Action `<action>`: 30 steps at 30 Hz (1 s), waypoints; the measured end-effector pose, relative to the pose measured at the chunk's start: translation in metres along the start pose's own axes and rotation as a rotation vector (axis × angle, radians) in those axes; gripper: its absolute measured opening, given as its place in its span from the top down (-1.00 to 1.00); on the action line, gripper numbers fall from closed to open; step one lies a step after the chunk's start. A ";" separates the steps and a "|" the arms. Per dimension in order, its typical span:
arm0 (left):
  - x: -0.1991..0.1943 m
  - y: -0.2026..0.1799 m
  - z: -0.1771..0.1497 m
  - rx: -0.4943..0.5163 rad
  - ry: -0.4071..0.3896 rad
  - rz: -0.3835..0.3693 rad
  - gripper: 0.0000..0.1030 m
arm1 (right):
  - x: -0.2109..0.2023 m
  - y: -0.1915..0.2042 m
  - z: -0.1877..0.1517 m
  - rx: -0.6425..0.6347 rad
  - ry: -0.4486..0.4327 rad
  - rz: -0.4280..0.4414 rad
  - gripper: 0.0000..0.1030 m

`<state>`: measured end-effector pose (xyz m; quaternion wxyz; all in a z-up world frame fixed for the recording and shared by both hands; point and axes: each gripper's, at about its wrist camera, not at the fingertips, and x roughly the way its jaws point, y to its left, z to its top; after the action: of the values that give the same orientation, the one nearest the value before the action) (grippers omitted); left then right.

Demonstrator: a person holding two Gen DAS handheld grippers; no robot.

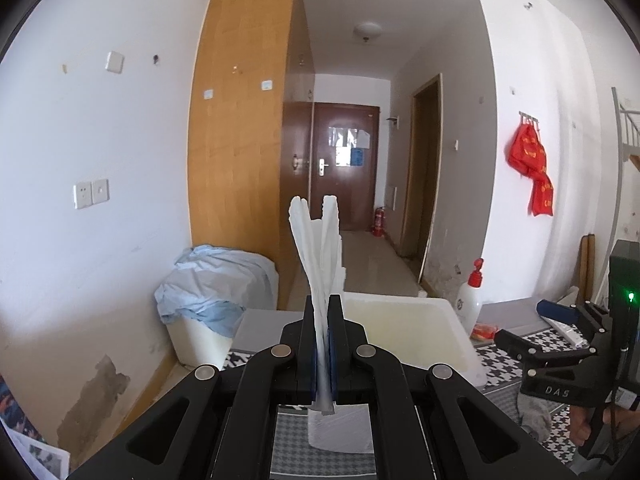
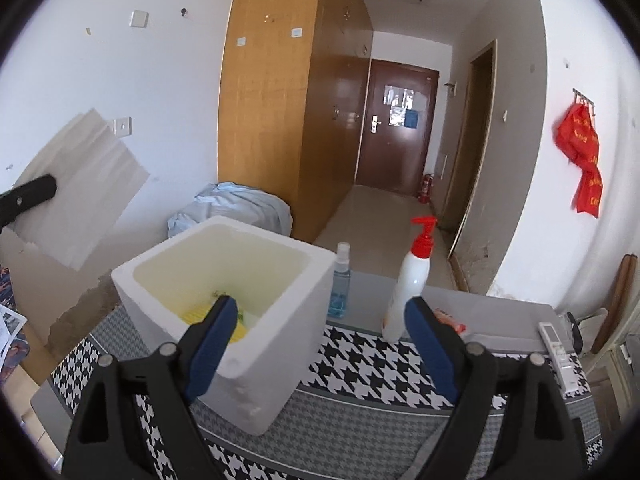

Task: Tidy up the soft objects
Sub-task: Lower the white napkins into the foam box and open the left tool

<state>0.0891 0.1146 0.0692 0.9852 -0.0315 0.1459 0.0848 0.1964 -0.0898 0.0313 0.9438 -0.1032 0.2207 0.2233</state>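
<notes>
Left gripper [image 1: 323,344] fingers pinch the limp white folded cloth [image 1: 320,256], right gripper [image 2: 318,344] fingers spread; its floppy ends may catch the white foam box [image 2: 224,300] rim near the table's far edge.

White foam box [image 2: 256,380] w/ yellow item [image 2: 236,330] inside; blk/white houndstooth cloth [image 2: 360,364]; white bottle [image 2: 408,284], red pump.

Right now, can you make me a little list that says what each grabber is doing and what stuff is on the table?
left gripper: shut on the white cloth, held up in the air
right gripper: open, empty
foam box: on the checkered tablecloth, something yellow inside
pump bottle: white, red top, standing right of the box
spray bottle: blue, beside the box
remote: near the table's right edge
</notes>
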 end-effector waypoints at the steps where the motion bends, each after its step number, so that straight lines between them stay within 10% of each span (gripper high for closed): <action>1: 0.000 -0.003 0.001 0.004 -0.001 -0.002 0.93 | 0.000 -0.003 -0.001 0.003 0.001 -0.001 -0.72; 30: 0.058 -0.058 0.001 0.025 0.113 -0.156 0.92 | -0.030 -0.069 -0.033 0.107 0.010 -0.106 -0.72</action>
<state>0.1546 0.0668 0.0556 0.9793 -0.0353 0.1995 0.0039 0.1922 -0.1713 0.0223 0.9574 -0.0653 0.2312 0.1603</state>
